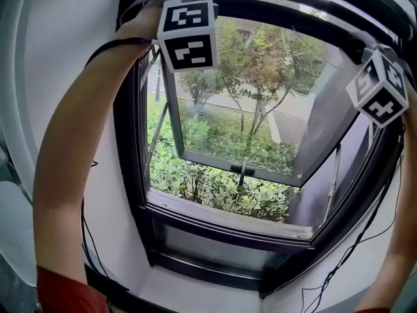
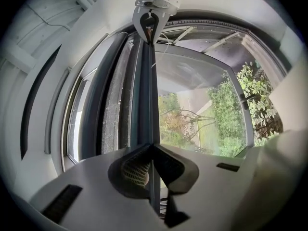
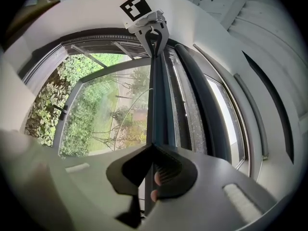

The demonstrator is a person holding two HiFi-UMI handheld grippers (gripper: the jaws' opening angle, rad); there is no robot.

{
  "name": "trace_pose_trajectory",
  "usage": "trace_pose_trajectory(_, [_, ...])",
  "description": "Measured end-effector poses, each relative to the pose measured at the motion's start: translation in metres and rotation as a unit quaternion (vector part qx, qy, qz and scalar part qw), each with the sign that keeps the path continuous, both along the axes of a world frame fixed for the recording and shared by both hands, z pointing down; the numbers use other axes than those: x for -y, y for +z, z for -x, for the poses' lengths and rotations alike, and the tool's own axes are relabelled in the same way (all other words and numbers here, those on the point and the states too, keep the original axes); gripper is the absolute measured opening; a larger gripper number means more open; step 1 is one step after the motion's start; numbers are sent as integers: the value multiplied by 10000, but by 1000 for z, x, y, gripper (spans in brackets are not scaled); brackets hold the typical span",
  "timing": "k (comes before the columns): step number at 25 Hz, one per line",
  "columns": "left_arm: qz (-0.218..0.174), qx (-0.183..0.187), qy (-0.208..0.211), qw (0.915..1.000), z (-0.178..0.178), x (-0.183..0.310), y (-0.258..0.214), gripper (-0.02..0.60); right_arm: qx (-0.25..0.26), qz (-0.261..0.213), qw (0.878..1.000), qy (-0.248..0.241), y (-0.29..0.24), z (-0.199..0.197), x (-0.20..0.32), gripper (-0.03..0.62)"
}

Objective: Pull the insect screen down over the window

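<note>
– Up at the head of the window (image 1: 228, 222), just under the top of the frame: pull bar (image 1: 280, 10) of the insect screen, hardly drawn down at all. Spotted?

– Spotted. Pinched at both ends, too. Left gripper (image 2: 152, 150) clenched on the bar's thin lip near the left side of the frame, right gripper (image 3: 153, 150) clenched on the same lip toward the right. No gap at either pair of jaws, pads pressed flat on the dark strip.

– So how to bring it down well?

– Lower both ends together and keep the bar level; otherwise likely to skew and bind at the sides. Pull straight down along the frame, not out into the room. Hold the pinch firm: thin lip, probably easy to slip off. Slow down near the sill and look for a catch there. None made out from up here.

– Worry about the open sash (image 1: 241, 126)?

– Swung outward, apparently well clear of the screen's path. Mind the black cables (image 1: 329, 280) dangling at the right instead.

– And the count?

– Two grippers, two marker cubes (image 1: 189, 34), two bare forearms (image 1: 71, 162) reaching up. One pull bar, one screen, one sash, one window. Several cables, too thin to number.
</note>
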State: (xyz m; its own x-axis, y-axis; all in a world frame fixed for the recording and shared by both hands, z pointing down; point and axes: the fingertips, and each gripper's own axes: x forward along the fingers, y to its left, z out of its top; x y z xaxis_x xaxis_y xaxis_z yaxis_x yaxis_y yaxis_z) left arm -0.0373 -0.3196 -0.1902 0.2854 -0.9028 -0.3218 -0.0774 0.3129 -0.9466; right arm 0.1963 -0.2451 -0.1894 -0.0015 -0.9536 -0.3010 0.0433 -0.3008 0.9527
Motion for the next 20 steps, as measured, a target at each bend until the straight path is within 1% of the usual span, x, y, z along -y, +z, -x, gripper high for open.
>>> trace_pose_trajectory(7, [40,29,-14,10000,3,-1,21,25,-25,129,9999,-86,24,-2,3,26])
trace_pose_trajectory(15, [0,51,2,10000,2,-3,51,25,-44,146,9997,-197,54,-3,2,26])
trace_pose_trajectory(20, [34,69,2,10000,5,-3,70,25,-77,280,9993,-244,75,-3,2,26])
